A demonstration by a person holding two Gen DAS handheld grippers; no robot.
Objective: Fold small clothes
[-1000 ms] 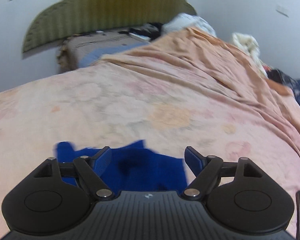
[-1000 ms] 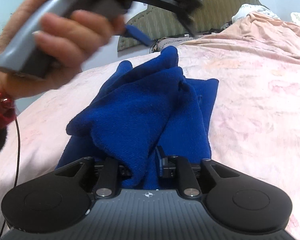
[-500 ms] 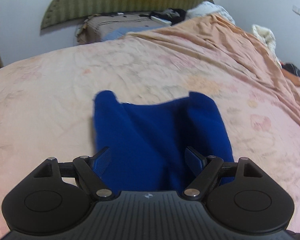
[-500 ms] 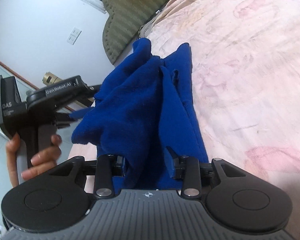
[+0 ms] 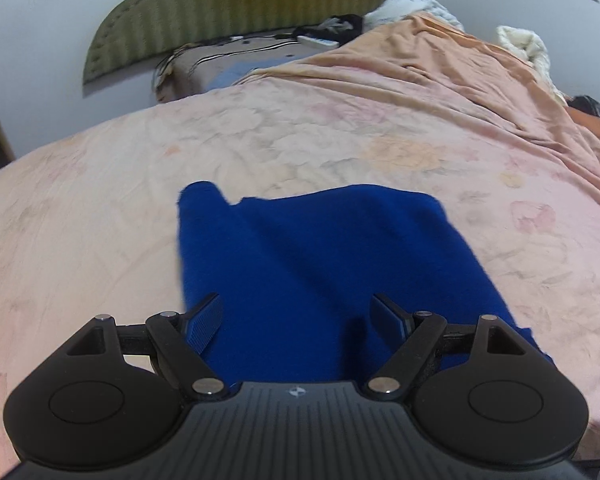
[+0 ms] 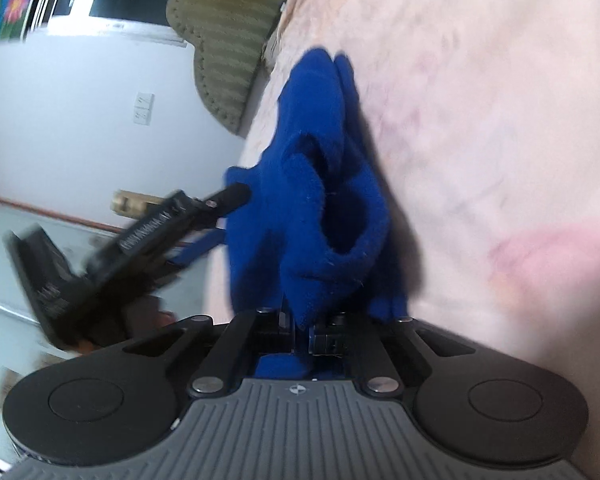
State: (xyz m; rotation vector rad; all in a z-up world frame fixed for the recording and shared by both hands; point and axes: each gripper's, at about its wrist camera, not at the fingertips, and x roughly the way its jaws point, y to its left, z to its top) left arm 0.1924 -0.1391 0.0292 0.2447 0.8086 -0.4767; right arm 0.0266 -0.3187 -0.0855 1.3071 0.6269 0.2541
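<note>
A small blue fleece garment [image 5: 324,264] lies on the pink floral bedspread [image 5: 100,216]. My left gripper [image 5: 298,322] is open and empty, its fingers apart over the near edge of the garment. In the right wrist view, the right gripper [image 6: 300,330] is shut on a fold of the blue garment [image 6: 320,200], which bunches up in front of it. The left gripper [image 6: 172,228] shows there at the left, its tip next to the cloth. That view is tilted and blurred.
A green padded headboard [image 5: 236,12] stands at the far end. A brown bag [image 5: 236,64] and dark items lie near it. An orange sheet [image 5: 440,68] and white clothes [image 5: 524,46] heap at the far right. A white wall with a switch [image 6: 144,108] is at the left.
The right gripper has closed on the garment's fold and rolled further sideways. The left gripper stays open and has tilted down and drawn back a little over the cloth.
</note>
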